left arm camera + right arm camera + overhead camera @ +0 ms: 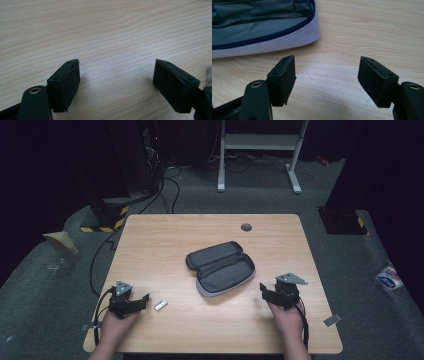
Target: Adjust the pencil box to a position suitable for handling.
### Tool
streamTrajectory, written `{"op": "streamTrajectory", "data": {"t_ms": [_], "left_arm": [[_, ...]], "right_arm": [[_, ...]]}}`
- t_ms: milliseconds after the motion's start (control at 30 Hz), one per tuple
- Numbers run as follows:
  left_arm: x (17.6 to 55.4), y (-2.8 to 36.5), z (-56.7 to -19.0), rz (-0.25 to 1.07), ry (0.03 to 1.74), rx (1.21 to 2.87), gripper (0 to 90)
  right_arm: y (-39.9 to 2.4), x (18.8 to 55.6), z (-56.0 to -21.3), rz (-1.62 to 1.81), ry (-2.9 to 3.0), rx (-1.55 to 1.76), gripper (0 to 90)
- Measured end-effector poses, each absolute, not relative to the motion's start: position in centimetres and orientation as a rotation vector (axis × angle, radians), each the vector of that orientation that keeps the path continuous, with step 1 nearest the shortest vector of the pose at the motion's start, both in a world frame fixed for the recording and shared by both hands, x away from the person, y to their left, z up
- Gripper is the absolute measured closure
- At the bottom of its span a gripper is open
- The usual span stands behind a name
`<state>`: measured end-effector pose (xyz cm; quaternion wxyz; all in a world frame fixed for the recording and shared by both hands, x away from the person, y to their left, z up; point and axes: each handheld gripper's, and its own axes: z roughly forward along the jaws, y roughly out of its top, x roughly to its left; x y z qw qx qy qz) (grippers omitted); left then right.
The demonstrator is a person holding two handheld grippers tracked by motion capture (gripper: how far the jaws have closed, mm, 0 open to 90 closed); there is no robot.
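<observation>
Beside the open pencil case [221, 268] at mid-worktop [150, 235], both your tools sit empty: left hand-held gripper [145, 298] agape near the small white eraser [160, 305], right hand-held gripper [262, 290] agape off the case's other end. Probably loading comes next: pinch the eraser squarely.

This looks like a lab or recording studio, not a home. A single light wooden table [150, 235] stands on grey carpet [45, 285] in a dark room. Beyond the table, well ahead of the left gripper [146, 297], black equipment stands [131, 155] rise with cables [170, 190] trailing across the floor and yellow-black hazard tape [107, 222] at their base. Farther ahead of the right gripper [262, 290] is the white metal frame [260, 142] of another bench.
</observation>
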<state>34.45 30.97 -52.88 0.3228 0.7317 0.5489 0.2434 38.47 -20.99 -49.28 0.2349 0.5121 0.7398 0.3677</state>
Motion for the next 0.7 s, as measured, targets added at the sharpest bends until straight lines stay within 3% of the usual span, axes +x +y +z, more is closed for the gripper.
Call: {"op": "streamTrajectory", "data": {"t_ms": [700], "left_arm": [[34.5, 30.9, -52.9, 0.634, 1.421, 1.931, 21.8]], "right_arm": [[-18.6, 41.6, -47.3, 1.066, 2.018, 1.371, 40.7]]}}
